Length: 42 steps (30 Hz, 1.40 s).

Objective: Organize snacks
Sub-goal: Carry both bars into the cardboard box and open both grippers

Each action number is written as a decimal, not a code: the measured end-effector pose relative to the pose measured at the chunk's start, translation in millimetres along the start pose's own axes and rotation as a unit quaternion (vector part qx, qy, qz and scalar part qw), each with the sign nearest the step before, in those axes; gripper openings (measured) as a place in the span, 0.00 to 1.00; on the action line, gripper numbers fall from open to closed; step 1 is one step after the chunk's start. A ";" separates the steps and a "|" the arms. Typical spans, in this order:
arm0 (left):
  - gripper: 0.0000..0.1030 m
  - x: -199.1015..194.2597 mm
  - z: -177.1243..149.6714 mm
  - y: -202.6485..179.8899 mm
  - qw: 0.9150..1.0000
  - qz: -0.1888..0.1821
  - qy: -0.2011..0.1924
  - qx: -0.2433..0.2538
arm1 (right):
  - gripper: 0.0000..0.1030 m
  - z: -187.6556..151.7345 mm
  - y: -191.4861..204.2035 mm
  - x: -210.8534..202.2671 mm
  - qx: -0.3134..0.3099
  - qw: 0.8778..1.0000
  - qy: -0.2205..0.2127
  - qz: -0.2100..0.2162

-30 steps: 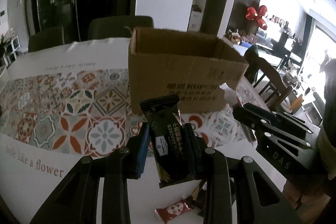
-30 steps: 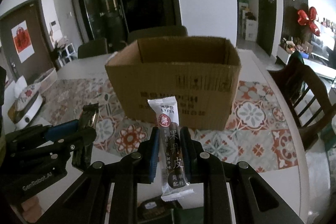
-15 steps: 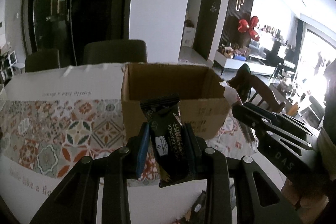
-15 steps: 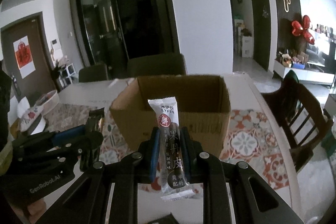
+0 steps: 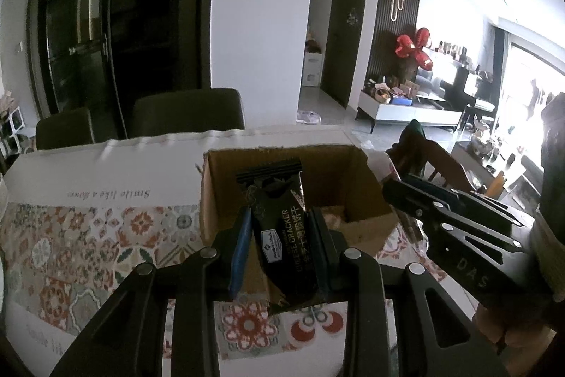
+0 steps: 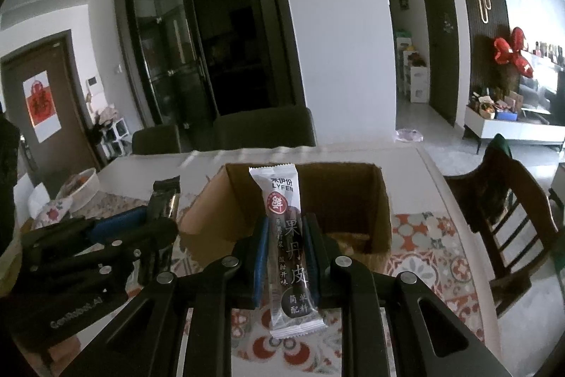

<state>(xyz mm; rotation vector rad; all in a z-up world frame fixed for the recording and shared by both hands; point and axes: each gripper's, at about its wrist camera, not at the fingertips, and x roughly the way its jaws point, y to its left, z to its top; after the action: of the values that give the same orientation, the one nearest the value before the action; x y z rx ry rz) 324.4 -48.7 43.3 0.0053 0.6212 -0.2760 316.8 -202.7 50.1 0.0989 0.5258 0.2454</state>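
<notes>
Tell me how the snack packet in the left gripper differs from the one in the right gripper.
The cheese cracker packet is black and wide, while the fruit leather packet is slim, with a white top and a clear body. The cracker packet leans slightly; the fruit leather packet stands nearly upright. Both are sealed and clamped, one in the left gripper, the other in the right gripper, before the open cardboard box.

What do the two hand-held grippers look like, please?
Both are black, angular linkage frames with slotted cut-outs and silver pivot bolts. The left hand-held gripper and the right hand-held gripper each show a blue pad on one finger. Pale lettering marks their sides.
</notes>
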 end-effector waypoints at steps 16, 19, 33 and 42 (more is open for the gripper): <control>0.31 58.7 41.0 4.6 1.000 0.003 0.023 0.008 | 0.20 31.4 -16.8 51.7 -0.008 1.000 0.022 0.000; 0.31 74.0 45.7 3.5 0.999 0.006 0.037 0.008 | 0.20 33.0 -22.0 62.0 -0.002 1.000 0.029 -0.005; 0.50 67.1 32.9 -5.1 0.997 0.041 0.030 0.052 | 0.36 26.6 -29.1 61.5 0.010 0.999 0.048 -0.023; 0.52 8.5 7.0 -11.7 0.998 0.012 -0.002 0.063 | 0.46 6.3 -13.0 9.7 0.008 1.000 0.021 -0.020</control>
<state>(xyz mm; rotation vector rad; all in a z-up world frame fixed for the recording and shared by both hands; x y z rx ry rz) 332.0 -62.7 45.0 0.1331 0.5990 -0.2914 330.7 -213.0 48.8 0.0982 0.5713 0.2048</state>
